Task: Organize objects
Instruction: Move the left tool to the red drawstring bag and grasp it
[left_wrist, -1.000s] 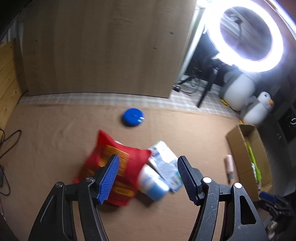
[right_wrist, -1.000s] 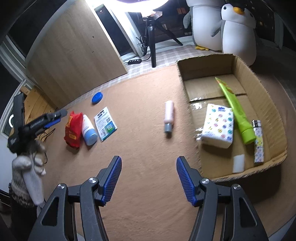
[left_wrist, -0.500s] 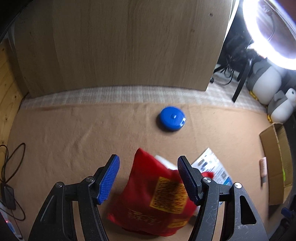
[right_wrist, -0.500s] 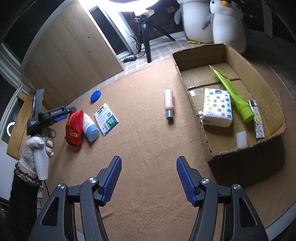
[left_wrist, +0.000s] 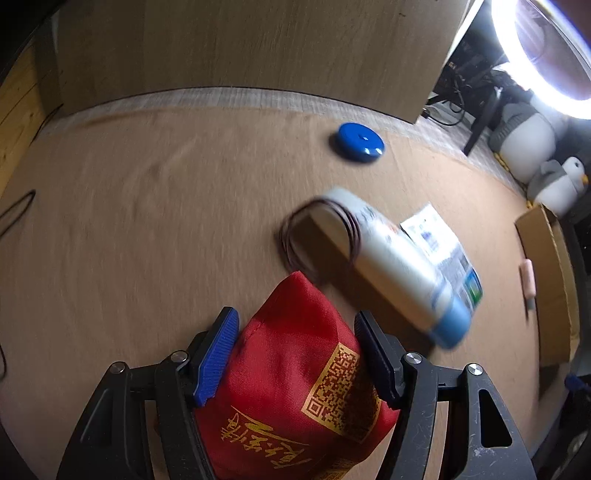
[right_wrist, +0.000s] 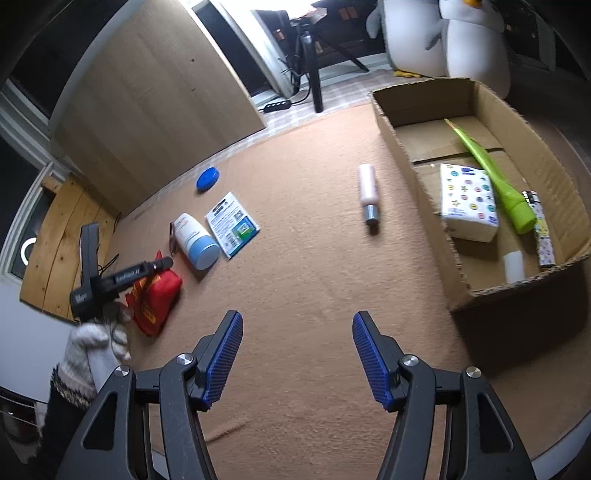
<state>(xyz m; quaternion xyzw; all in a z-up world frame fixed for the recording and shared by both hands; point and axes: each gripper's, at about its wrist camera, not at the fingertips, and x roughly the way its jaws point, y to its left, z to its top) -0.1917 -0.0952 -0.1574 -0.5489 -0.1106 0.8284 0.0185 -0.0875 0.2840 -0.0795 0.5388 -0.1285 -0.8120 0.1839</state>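
Cardboard box: sits at the right side of the tan mat, and it's already got a few things in it: a white tissue pack with coloured dots, a green tube, a patterned lighter and a small white block. So I'd say roughly half the sorting is done.

Still out on the mat: blue round lid near the wooden panel, a white bottle with a blue cap lying on its side, a printed packet just beside it, and a pink bottle lying near the box wall. There's also a thin dark loop, maybe a hair tie, around or against the base of the white bottle; can't tell which, it's blurry.

Red pouch: this is the one being worked on right now. It's at the far left of the mat, well apart from the box.

Left gripper: fingers sit on either side of the pouch and look pressed against the fabric, so I'd call that a grip, though whether it's lifted off the mat I can't say.

Right gripper: fingers spread wide, nothing between them, hovering over bare mat near the box.

What's left, my guess: carry the pouch over to the box, then the four or five loose bits after it.
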